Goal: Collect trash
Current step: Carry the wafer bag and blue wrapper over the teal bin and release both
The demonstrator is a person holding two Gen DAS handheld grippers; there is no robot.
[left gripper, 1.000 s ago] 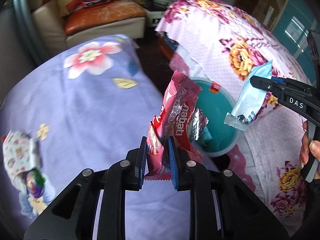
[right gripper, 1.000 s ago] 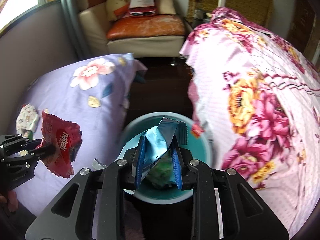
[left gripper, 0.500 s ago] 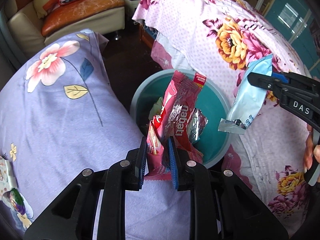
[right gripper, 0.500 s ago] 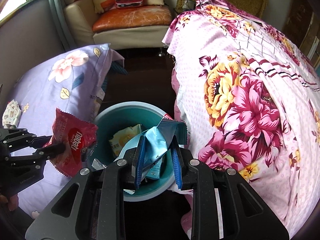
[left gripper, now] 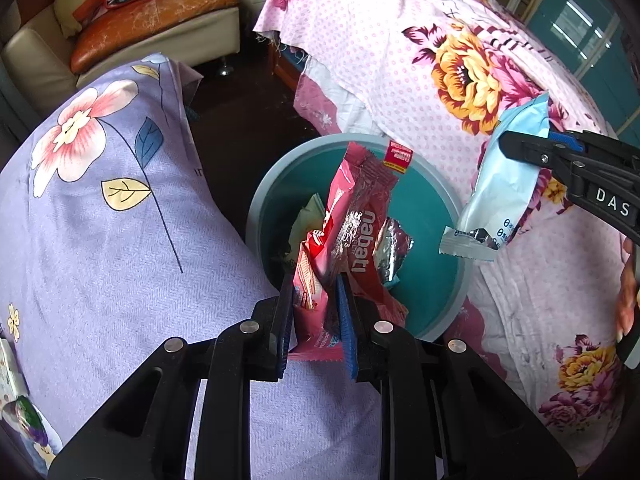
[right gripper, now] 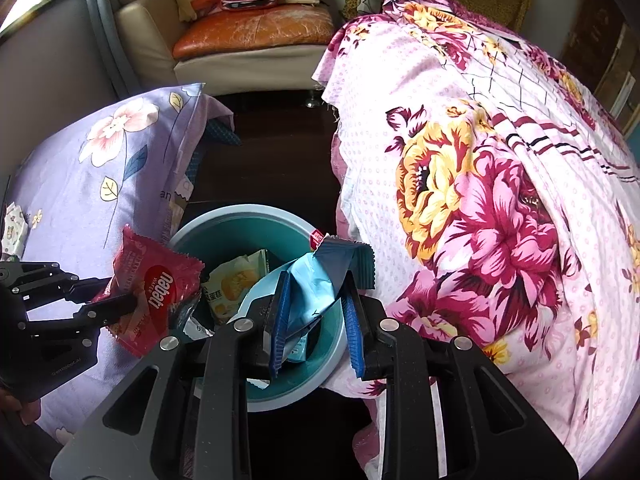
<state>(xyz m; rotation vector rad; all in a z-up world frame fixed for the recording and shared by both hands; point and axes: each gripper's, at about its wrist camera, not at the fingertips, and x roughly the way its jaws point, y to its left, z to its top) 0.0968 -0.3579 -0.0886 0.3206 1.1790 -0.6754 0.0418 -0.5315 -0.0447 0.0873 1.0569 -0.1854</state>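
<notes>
The left gripper [left gripper: 316,316] is clamping the lower end of a red wafer wrapper [left gripper: 356,220]; its blue pads are pressing on the crumpled foil from both sides, and most of the wrapper is standing free above them. The right gripper [right gripper: 316,312] is likewise closed on a pale blue wrapper [right gripper: 320,280], gripped near one end, with the serrated seal sticking out beyond the fingers.

Both wrappers are hanging over or just beside the teal bin [left gripper: 432,296], which is standing on the dark floor between a lilac flowered bedspread [left gripper: 100,220] and a pink flowered bedspread [left gripper: 400,60]. In the left view the red wrapper is lying across the bin's mouth; the blue one is appearing nearer the rim on the pink side. A yellow snack packet [right gripper: 236,280] is already lying inside the bin.

Handling assessment — these are empty film packets: very light, limp, slick on the printed face and easily creased, not fragile. A pinch on a flat, doubled part near the sealed edge is looking soundest, as a single thin layer may slide out. Being so light, they may cling to the pads or drift sideways on release — letting go low, squarely over the opening, appears advisable.

Another small patterned packet [left gripper: 12,368] is lying at the edge of the lilac bedspread, uncollected.
</notes>
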